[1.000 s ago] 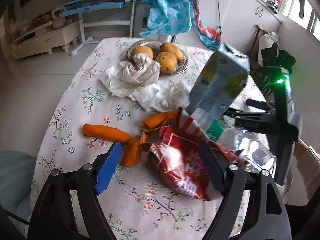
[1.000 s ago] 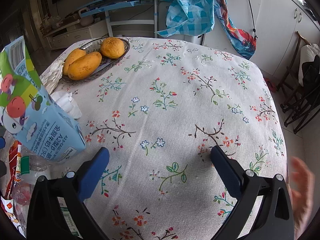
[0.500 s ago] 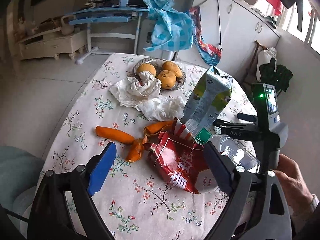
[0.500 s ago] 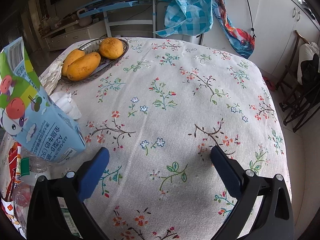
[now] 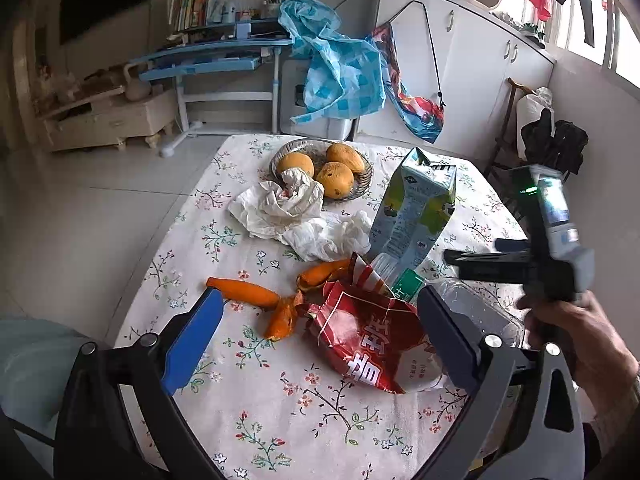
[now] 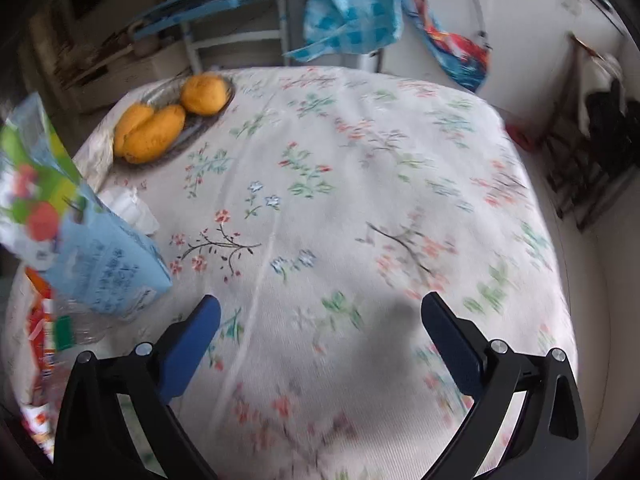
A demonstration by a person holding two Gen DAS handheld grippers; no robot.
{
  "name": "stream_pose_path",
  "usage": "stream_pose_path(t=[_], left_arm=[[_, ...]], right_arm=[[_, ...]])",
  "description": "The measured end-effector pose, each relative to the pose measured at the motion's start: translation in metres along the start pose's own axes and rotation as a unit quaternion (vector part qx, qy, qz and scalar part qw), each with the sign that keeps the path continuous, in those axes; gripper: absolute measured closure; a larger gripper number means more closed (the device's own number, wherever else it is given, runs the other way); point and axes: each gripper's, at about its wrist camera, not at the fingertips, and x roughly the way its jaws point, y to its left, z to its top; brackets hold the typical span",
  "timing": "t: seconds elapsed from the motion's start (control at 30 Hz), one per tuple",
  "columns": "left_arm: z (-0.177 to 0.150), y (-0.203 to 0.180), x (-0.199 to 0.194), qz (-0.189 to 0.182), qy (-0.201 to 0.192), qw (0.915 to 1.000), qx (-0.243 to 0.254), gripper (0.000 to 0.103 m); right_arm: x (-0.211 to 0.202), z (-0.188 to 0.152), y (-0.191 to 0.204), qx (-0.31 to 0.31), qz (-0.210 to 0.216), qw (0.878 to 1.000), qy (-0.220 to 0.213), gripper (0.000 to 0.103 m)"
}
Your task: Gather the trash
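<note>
A crinkled, glossy red foil snack bag [image 5: 372, 340] lies torn open on the desk [image 5: 280, 408], which wears a woven cloth printed with small flowers. Leaning against the bag's far edge, a waxy green-and-blue paper milk carton [image 5: 416, 208] stands tilted, its long axis rising away from the bag and its gabled top pointing toward the far cabinets. Beside the bag lies a clear, ribbed plastic bottle [image 5: 476, 312] on its side. On the bag's other side curl soft orange peels [image 5: 256, 292], and beyond them crumpled white tissues [image 5: 292, 208] rest against a metal dish of mangoes [image 5: 340, 172].

The left claw [image 5: 316, 332] has its jaws opening, blue pads wide either side of the bag, pressing nothing. The right claw [image 6: 320, 340] stands wide over bare cloth, holding nothing.

Only the left view shows the peels and a hand [image 5: 580, 344] gripping the right tool; the blurred right view shows the carton's cartoon face [image 6: 44, 204].
</note>
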Motion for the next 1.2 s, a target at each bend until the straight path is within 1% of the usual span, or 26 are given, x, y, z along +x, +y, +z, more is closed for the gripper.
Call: stream_pose_path(t=[0.07,0.1,0.17,0.2,0.23,0.3,0.4,0.57,0.7,0.97,1.1,1.2], left_arm=[[0.000,-0.001,-0.001,0.004,-0.001,1.0000,0.003,0.008],[0.000,-0.002,-0.002,0.009,-0.001,0.9999,0.007,0.008],[-0.001,-0.004,-0.002,0.017,-0.003,0.9998,0.013,0.008],[-0.001,-0.006,-0.002,0.022,-0.003,0.9996,0.017,0.008],[0.000,-0.007,-0.003,0.026,-0.005,0.9995,0.019,0.008],[-0.001,-0.008,-0.006,0.033,-0.012,0.9992,0.019,0.007],[-0.001,-0.010,-0.009,0.046,-0.021,0.9984,0.024,0.007],[0.000,-0.009,-0.008,0.058,-0.021,0.9979,0.022,0.007],[0.002,-0.009,-0.010,0.061,-0.023,0.9976,0.022,0.007],[0.002,-0.002,-0.006,0.062,-0.021,0.9977,0.016,0.007],[0.002,0.004,-0.001,0.081,-0.016,0.9964,0.016,0.007],[0.004,0.014,0.002,0.094,-0.011,0.9955,0.005,0.007]], right_arm=[[-0.029,-0.004,0.001,-0.005,-0.009,0.999,-0.032,0.006],[-0.052,-0.008,0.004,-0.014,-0.015,0.998,-0.062,0.006],[-0.090,-0.019,0.006,-0.008,-0.013,0.993,-0.119,0.006],[-0.110,-0.030,0.006,-0.001,0.003,0.988,-0.153,0.006],[-0.122,-0.039,0.006,0.003,0.020,0.984,-0.178,0.006],[-0.132,-0.050,0.010,-0.005,0.046,0.977,-0.208,0.006],[-0.133,-0.046,0.017,-0.026,0.046,0.976,-0.210,0.006],[-0.138,-0.045,0.014,-0.014,0.080,0.973,-0.216,0.006],[-0.135,-0.048,0.017,-0.014,0.100,0.974,-0.202,0.006],[-0.133,-0.051,0.024,-0.039,0.114,0.974,-0.191,0.006],[-0.131,-0.053,0.026,-0.048,0.110,0.975,-0.189,0.006],[-0.126,-0.051,0.026,-0.044,0.129,0.975,-0.176,0.006]])
